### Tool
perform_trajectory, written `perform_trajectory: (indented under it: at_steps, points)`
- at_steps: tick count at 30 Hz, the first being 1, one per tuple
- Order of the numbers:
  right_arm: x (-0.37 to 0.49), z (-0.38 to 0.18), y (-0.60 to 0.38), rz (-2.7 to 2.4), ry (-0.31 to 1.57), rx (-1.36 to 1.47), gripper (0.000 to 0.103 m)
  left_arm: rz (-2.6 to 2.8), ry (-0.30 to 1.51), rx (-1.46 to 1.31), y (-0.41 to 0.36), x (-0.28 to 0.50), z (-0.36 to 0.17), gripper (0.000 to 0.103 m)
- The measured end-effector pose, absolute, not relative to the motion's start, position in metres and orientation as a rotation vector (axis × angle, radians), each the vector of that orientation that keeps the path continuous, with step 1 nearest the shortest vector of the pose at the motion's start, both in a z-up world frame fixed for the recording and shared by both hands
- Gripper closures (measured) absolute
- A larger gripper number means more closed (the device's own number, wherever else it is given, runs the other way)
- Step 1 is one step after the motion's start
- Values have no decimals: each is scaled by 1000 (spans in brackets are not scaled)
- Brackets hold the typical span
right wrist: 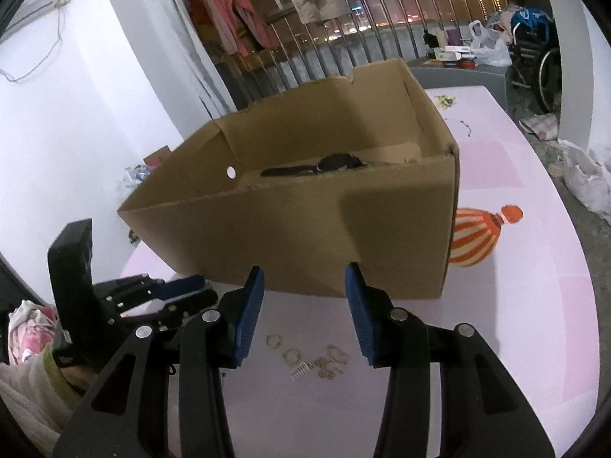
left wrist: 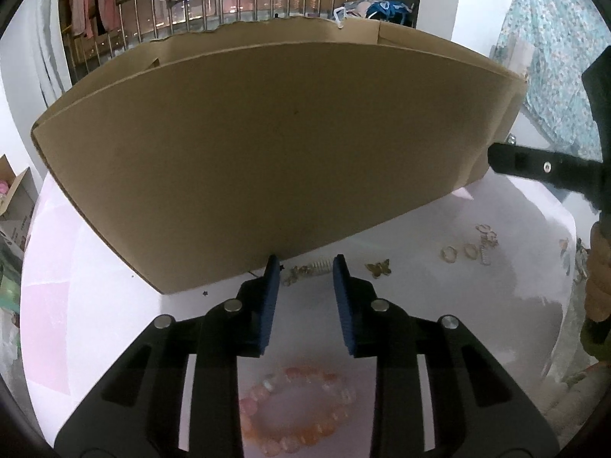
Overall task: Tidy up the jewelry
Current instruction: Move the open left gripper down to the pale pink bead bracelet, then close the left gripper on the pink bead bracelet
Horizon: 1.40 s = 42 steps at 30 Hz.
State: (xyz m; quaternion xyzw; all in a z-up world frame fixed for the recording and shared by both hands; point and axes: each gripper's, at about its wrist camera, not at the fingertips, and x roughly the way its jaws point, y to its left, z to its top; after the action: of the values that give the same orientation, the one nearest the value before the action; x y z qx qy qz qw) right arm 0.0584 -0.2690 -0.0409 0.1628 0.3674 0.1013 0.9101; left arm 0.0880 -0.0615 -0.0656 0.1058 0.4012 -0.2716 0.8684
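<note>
One cardboard box (right wrist: 305, 229); two rings (left wrist: 460, 252); one bead bracelet (left wrist: 298, 404). Left gripper (left wrist: 305, 267) and right gripper (right wrist: 305, 278) both spread wide, holding nothing.

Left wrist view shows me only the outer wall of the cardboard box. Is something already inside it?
Observer: Yes. The right wrist view looks into the cardboard box: one dark object lies on its floor. I cannot tell what it is.
Operator: Does the right gripper hold anything?
Observer: No. The right gripper is open and empty, near the small gold pieces on the table.
Operator: Is there jewelry behind the box?
Observer: Yes, a few small items lie on the table beyond it.
</note>
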Motion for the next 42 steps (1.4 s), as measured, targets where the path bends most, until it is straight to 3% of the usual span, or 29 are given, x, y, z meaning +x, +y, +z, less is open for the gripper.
perform_trajectory:
  at_steps: [3,12,32,42]
  points:
    - [56,-45,-272,203,758,358,60,-561,827,256,-65,84,-66,76]
    - [53,-49,-279,221,753,379,60,-566,829,307,-80,82,-61,102]
    - [47,-43,-288,352,748,249,60,-447,790,243,-81,59,-6,103]
    - [59,-30,-232,480,751,49,59,-445,765,206,-72,57,-6,103]
